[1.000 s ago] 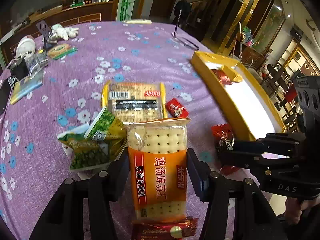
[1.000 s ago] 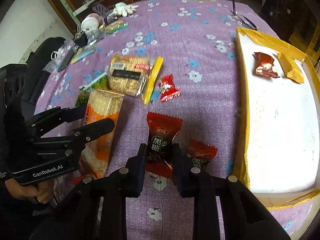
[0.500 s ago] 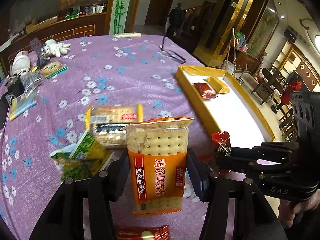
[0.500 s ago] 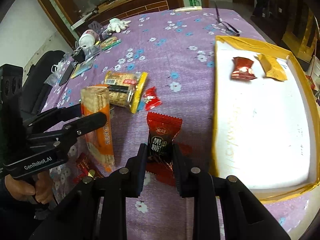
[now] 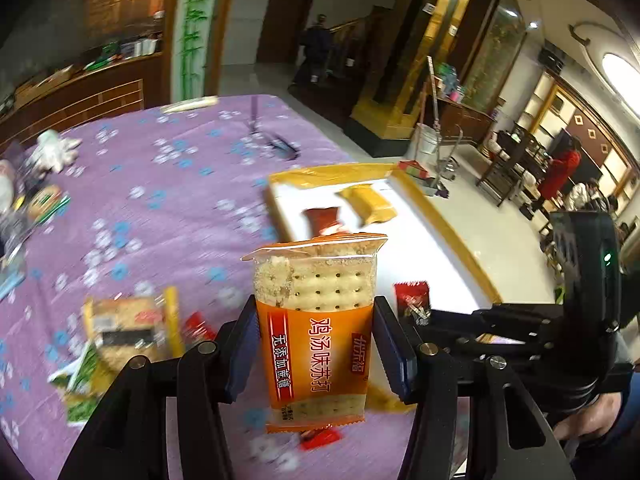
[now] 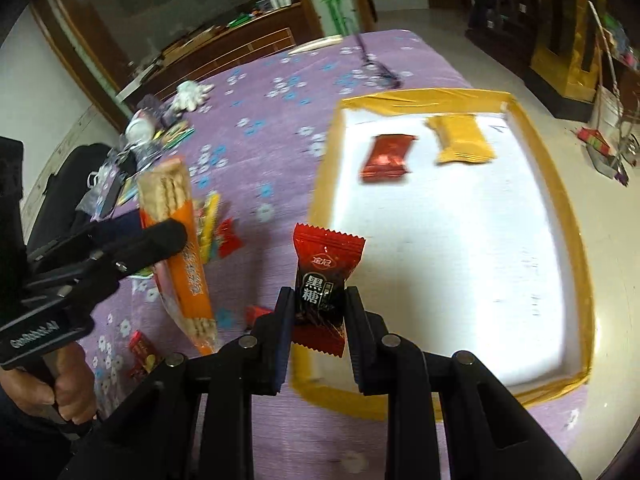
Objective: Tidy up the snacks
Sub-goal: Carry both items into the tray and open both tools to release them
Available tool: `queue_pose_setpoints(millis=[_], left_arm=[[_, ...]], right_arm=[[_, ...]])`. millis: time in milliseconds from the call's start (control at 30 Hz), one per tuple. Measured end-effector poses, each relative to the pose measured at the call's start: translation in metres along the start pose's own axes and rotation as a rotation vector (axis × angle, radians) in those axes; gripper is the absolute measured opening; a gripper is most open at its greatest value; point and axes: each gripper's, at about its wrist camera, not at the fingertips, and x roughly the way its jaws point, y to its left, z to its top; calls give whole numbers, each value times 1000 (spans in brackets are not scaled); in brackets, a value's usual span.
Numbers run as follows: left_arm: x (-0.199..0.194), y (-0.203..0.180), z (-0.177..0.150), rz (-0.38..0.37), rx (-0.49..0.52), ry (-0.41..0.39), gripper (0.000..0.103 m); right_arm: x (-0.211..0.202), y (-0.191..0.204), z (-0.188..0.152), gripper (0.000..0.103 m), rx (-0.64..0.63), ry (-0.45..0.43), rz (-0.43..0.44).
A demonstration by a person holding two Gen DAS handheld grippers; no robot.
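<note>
My left gripper [image 5: 314, 344] is shut on an orange cracker pack [image 5: 316, 332] and holds it upright above the purple tablecloth; the pack also shows in the right wrist view [image 6: 180, 248]. My right gripper [image 6: 318, 320] is shut on a red-and-black candy [image 6: 322, 284], held in the air by the near left edge of the yellow-rimmed white tray [image 6: 560, 200]. The tray [image 5: 448, 232] holds a red candy [image 6: 386, 158] and a yellow packet [image 6: 462, 140].
On the cloth lie a second cracker pack [image 5: 124, 328], a green snack bag [image 5: 82, 384] and small red candies [image 6: 228, 236] [image 6: 142, 354]. Clutter and a white glove [image 6: 192, 94] sit at the table's far left. Glasses [image 6: 380, 68] lie at the far edge.
Both grippers have risen and moved right toward the tray with their snacks. The tray now looks larger and nearer in both views.
</note>
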Motion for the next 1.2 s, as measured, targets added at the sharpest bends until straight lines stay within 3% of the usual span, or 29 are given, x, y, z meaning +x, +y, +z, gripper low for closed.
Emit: queue_pose_setpoints(millis=[233, 500, 833, 1200], left_arm=[[51, -43, 18, -36, 30, 57, 57], [112, -57, 27, -31, 2, 141, 57], [156, -49, 29, 2, -33, 199, 57], [164, -43, 28, -4, -49, 220, 57]], right_arm=[[-3, -54, 7, 24, 67, 9, -42], [6, -104, 26, 24, 109, 21, -49], [44, -119, 55, 24, 55, 72, -63], [66, -118, 64, 25, 22, 100, -108]])
